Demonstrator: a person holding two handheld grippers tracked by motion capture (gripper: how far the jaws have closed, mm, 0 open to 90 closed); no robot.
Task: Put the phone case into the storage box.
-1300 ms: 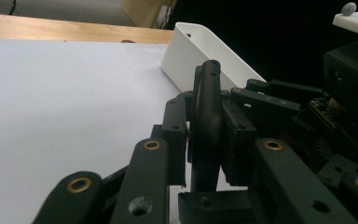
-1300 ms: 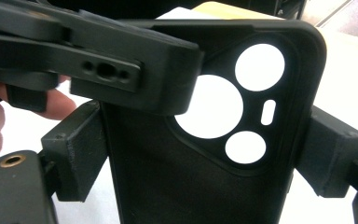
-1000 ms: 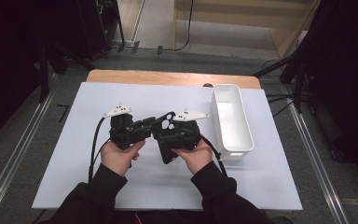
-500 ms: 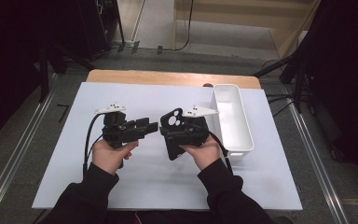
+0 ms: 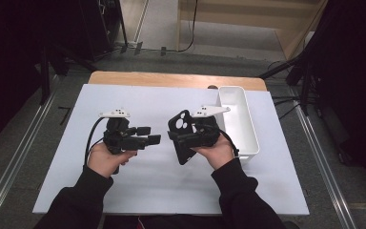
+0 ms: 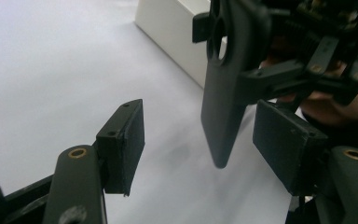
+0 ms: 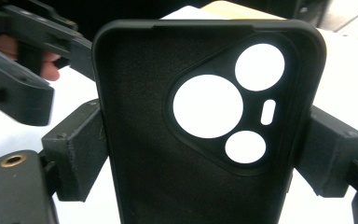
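Since a second ago my two hands have pulled apart: they were bunched together over the middle of the sheet, and now there is a clear gap between them, with the left hand back toward the left side. My left gripper has just been opening its jaws; they stand wide now, with nothing between the pads. In the left gripper view the phone case hangs just ahead of those open jaws, off to one side, apart from both pads.

My right gripper has the phone case clamped. In the right gripper view its pads press on the two long edges of the case, one per side, at about mid-height. The case stands upright in that view, hollow inner side toward the camera, camera cut-outs near the top. In the high view the case is lifted off the sheet, tilted, left of the white bin and near it but not touching.

Count: one phone case, black. One white bin, oblong, sitting at the right of the white sheet. One white sheet over one wooden table. Two grippers, one per hand. The case has three round cut-outs and one small slot.
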